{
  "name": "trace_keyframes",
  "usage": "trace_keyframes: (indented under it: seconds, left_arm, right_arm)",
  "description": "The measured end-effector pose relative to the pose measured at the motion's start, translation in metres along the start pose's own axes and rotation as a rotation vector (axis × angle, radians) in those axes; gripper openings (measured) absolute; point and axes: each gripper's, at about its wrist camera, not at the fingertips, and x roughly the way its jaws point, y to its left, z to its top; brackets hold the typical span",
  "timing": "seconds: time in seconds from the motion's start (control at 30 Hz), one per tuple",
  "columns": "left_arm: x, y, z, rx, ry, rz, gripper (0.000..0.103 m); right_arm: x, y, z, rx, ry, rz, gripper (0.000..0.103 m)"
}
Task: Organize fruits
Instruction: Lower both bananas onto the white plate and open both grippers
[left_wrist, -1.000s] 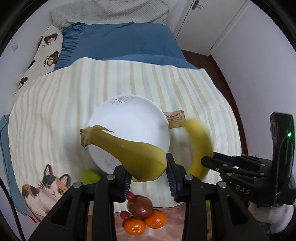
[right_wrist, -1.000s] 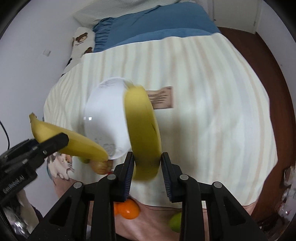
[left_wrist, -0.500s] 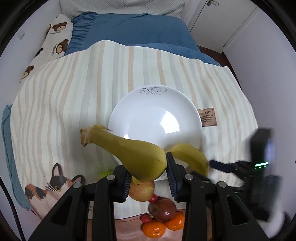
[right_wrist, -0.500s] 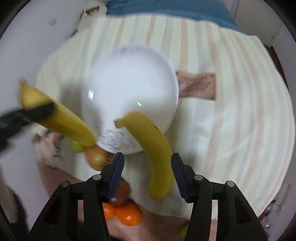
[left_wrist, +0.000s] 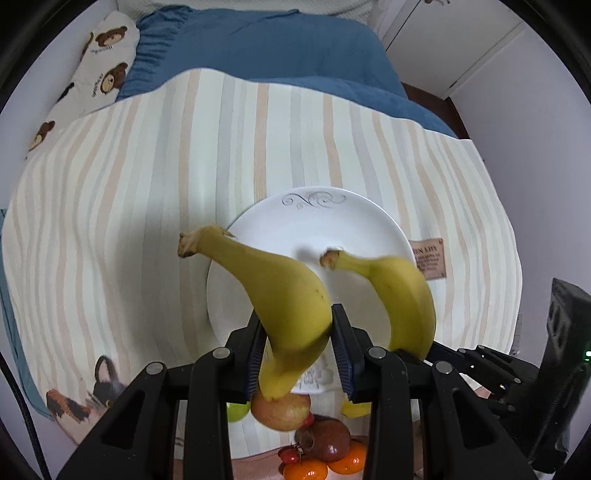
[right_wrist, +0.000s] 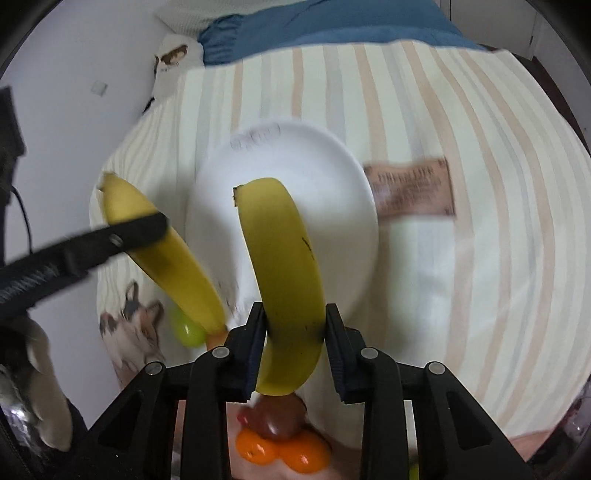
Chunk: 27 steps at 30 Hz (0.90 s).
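Left gripper (left_wrist: 298, 349): clamped on curved yellow banana (left_wrist: 284, 295) | right gripper (right_wrist: 295, 345): jaws closing onto second yellow banana (right_wrist: 286, 266) | both over round white plate (left_wrist: 354, 225) on striped cloth (left_wrist: 147, 177)

Left gripper (left_wrist: 298, 345): matte black frame, two angular linkage arms per side, each with a round silver screw head; blue ribbed pads line the inner faces of the fingers (left_wrist: 255, 354). Right gripper (right_wrist: 295, 349): identical black build, silver screws, blue ribbed pads. At 4 o'clock in the left wrist view, its black housing shows a small green light (left_wrist: 586, 354). At 8 o'clock in the right wrist view, a whitish glove (right_wrist: 40, 354).
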Motion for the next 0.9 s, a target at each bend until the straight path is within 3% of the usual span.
trace_keyframes:
  seconds: [0.17, 0.33, 0.53, 0.57, 0.6, 0.63, 0.7, 0.73, 0.87, 0.9]
  left_arm:
    - [0.026, 0.005, 0.028, -0.017, 0.057, -0.001, 0.029]
    - [0.041, 0.0, 0.049, -0.01, 0.066, 0.011, 0.027]
    - [0.046, -0.006, 0.057, 0.019, 0.062, 0.067, 0.028]
    - [0.046, -0.005, 0.055, 0.02, 0.056, 0.096, 0.029]
    - [0.045, -0.004, 0.054, 0.023, 0.049, 0.114, 0.03]
    - [0.044, -0.002, 0.052, 0.022, 0.043, 0.121, 0.032]
    - [0.042, 0.006, 0.043, 0.003, 0.034, 0.141, 0.036]
    - [0.041, 0.01, 0.04, -0.005, 0.028, 0.141, 0.039]
    - [0.032, 0.025, 0.021, -0.02, -0.01, 0.182, 0.078]
    - [0.028, 0.028, 0.015, -0.02, -0.029, 0.196, 0.079]
  right_arm:
    - [0.026, 0.004, 0.028, 0.028, 0.039, 0.063, 0.033]
    - [0.066, 0.0, 0.046, 0.038, 0.098, 0.041, 0.033]
    - [0.07, -0.012, 0.052, 0.058, 0.089, -0.009, 0.04]
    - [0.066, -0.012, 0.053, 0.051, 0.077, -0.029, 0.045]
    - [0.062, -0.011, 0.054, 0.049, 0.069, -0.041, 0.06]
    - [0.058, -0.01, 0.055, 0.044, 0.058, -0.05, 0.075]
    - [0.048, -0.006, 0.055, 0.02, 0.042, -0.09, 0.087]
    - [0.043, -0.002, 0.054, -0.001, 0.029, -0.119, 0.09]
    - [0.031, 0.015, 0.047, -0.046, -0.014, -0.216, 0.096]
    - [0.026, 0.016, 0.049, -0.053, -0.026, -0.23, 0.096]
